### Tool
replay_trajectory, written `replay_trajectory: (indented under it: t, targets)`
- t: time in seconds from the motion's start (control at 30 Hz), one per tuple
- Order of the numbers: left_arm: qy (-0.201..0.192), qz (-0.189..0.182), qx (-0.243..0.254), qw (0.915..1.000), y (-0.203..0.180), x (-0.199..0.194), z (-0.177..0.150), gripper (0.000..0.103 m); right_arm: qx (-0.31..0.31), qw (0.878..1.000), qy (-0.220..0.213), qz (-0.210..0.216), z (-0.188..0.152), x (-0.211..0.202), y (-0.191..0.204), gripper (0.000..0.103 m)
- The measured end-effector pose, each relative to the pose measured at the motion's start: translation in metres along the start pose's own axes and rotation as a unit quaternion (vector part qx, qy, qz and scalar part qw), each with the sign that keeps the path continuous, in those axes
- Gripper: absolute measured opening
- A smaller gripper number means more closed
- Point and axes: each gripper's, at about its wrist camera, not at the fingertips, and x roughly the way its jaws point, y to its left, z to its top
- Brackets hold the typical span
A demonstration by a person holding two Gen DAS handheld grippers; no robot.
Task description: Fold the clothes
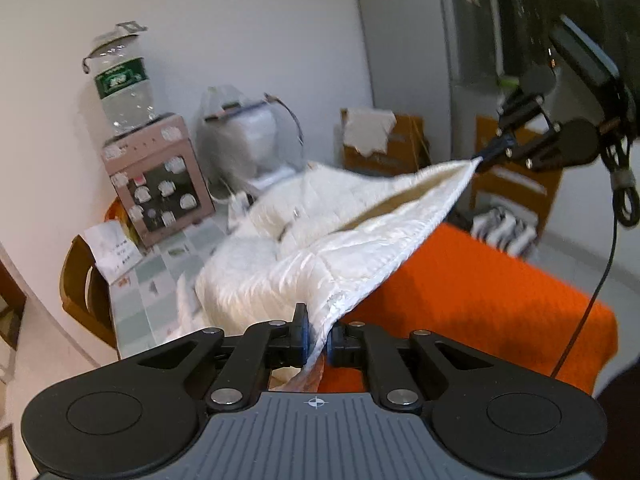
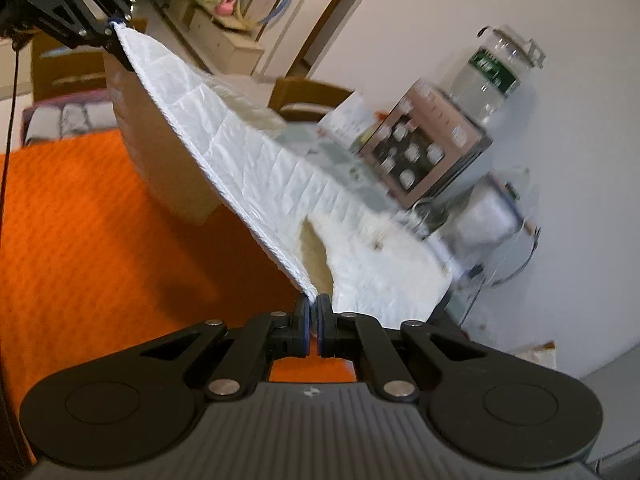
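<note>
1. Left claw (image 1: 318, 340) and right claw (image 2: 313, 326) each clamped on the white quilted garment (image 1: 320, 236), stretched above the orange counter (image 1: 480, 288).
2. Behind: water dispenser (image 1: 158, 176), bagged white appliance (image 1: 256, 140), cardboard boxes (image 1: 384, 148), wooden chair (image 1: 80, 292).

Orange-covered table (image 1: 480, 280), white quilted garment (image 1: 288, 264) partly resting on its far end beside a pink box (image 1: 160, 184).

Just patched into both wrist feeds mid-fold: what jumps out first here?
The white quilted garment dominates, its edge stretched taut in the air between the left gripper and the right gripper, both shut on it. Beneath it lies a bright orange cloth covering the table. At the table's far end by the wall, a large water bottle stands on a pinkish dispenser box.
</note>
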Motion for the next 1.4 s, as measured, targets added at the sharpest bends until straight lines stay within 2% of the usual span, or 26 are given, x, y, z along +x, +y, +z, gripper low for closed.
replay_trajectory:
  t: [0.27,0.47,0.63,0.73,0.83,0.9,1.03,1.13,1.17,1.27,1.4]
  targets:
    - [0.071,-0.039,-0.039,0.9959,-0.053,0.015,-0.071,0.009,0.019,0.997,0.058,0.053,-0.077,0.005,0.089,0.004]
    - [0.112,-0.043,-0.064,0.9907,-0.084,0.024,-0.112,0.010,0.016,0.992,0.095,0.078,-0.125,0.014,0.148,0.004]
    - [0.122,-0.032,-0.096,0.9874,-0.100,0.027,-0.144,0.010,0.005,0.988,0.117,0.104,-0.153,0.026,0.184,0.004]
    - [0.132,-0.024,-0.093,0.9866,-0.112,0.032,-0.161,0.011,0.000,0.986,0.126,0.113,-0.169,0.032,0.203,0.005]
    - [0.129,-0.016,-0.123,0.9839,-0.117,0.031,-0.171,0.013,0.012,0.983,0.131,0.125,-0.181,0.038,0.213,0.005]
    - [0.120,-0.014,-0.142,0.9826,-0.118,0.027,-0.174,0.016,0.015,0.982,0.132,0.132,-0.188,0.042,0.218,0.008]
    - [0.103,-0.019,-0.179,0.9783,-0.113,0.010,-0.165,0.033,0.011,0.979,0.133,0.155,-0.190,0.040,0.207,0.012]
    - [0.077,-0.014,-0.201,0.9766,-0.109,-0.008,-0.155,0.049,0.030,0.977,0.123,0.172,-0.184,0.021,0.189,0.026]
    - [0.065,-0.006,-0.206,0.9764,-0.107,-0.014,-0.152,0.056,0.036,0.976,0.120,0.177,-0.182,0.014,0.183,0.037]
    - [0.039,0.022,-0.225,0.9733,-0.096,-0.027,-0.140,0.060,0.078,0.975,0.106,0.180,-0.175,-0.001,0.162,0.042]
    - [0.033,0.057,-0.217,0.9739,-0.085,-0.018,-0.129,0.067,0.116,0.976,0.090,0.160,-0.165,0.004,0.142,0.061]
